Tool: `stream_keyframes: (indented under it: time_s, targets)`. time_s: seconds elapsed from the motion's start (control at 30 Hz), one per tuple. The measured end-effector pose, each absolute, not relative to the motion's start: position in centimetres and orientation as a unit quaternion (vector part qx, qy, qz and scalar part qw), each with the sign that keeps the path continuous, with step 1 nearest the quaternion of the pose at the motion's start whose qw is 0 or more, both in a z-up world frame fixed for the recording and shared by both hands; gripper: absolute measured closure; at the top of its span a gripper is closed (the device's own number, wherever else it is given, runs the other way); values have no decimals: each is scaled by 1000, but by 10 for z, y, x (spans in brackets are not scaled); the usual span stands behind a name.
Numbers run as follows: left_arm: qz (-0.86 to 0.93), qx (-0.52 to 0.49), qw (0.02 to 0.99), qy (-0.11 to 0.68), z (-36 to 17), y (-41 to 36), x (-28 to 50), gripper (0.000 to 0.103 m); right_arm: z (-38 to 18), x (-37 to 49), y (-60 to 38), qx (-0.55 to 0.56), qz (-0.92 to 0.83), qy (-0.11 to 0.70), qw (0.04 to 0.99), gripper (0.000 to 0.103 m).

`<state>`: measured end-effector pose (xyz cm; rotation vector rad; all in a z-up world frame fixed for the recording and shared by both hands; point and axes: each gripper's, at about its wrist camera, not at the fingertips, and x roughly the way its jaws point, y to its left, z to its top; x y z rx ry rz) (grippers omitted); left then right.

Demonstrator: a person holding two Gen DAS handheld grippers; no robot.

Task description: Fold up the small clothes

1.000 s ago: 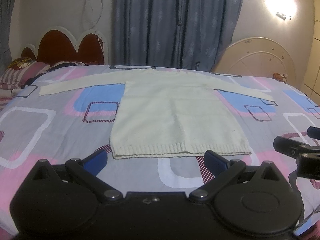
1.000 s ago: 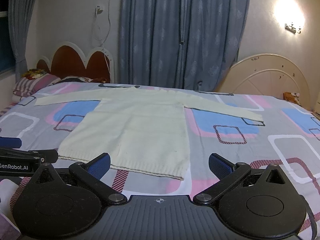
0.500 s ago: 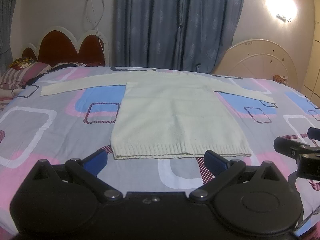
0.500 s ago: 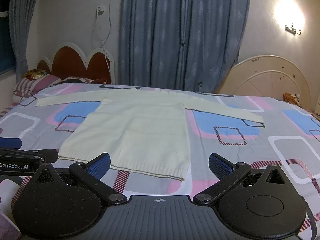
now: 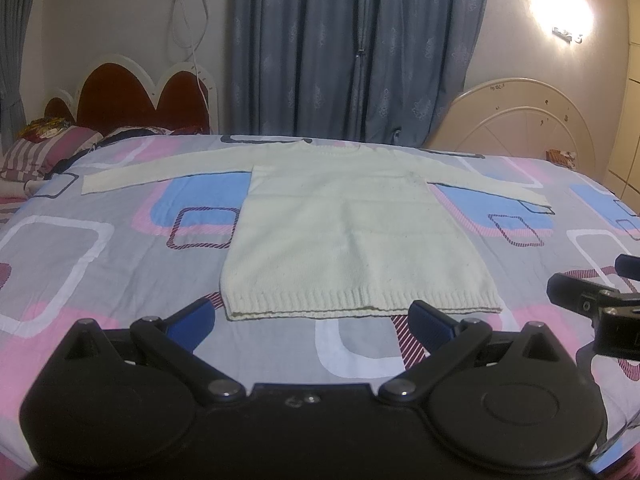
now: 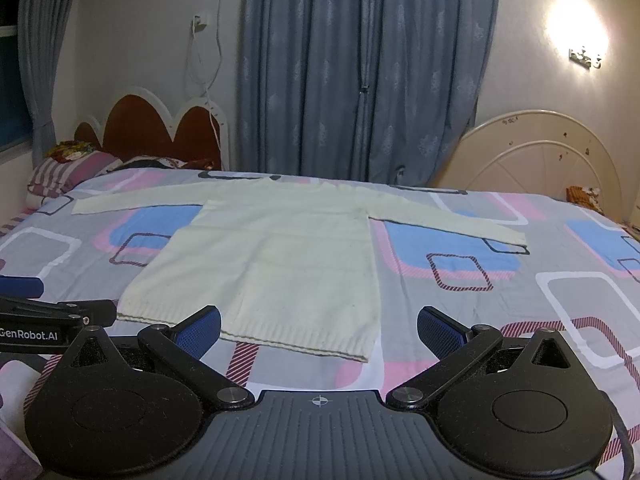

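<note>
Your cream ribbed-hem knit sweater [image 5: 356, 236] lies flat on the patterned bed [image 5: 80, 264]; left gripper [image 5: 311, 318] and right gripper [image 6: 319, 328] fingers spread wide, empty.

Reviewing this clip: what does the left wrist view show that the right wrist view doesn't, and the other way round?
Only the left wrist view shows the left gripper head-on, jaws open just short of the sweater's ribbed hem, with the right gripper poking in at its right edge.

Only the right wrist view shows the right gripper head-on, jaws open near the hem's right corner, plus a dark window at far left.

Both show the cream sweater lying flat and unfolded, sleeves spread, on the patterned bedspread, with blue curtains and a lit wall lamp behind.
</note>
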<state>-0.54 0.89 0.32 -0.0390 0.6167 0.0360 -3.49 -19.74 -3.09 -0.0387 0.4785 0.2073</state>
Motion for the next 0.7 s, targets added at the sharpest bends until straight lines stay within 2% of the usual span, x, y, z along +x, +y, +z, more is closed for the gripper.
stream_keyframes:
  time_s: [0.7]
  targets:
    - [20, -17, 952, 307, 4, 9, -6, 0, -32, -34, -199, -15, 106, 239, 965, 0]
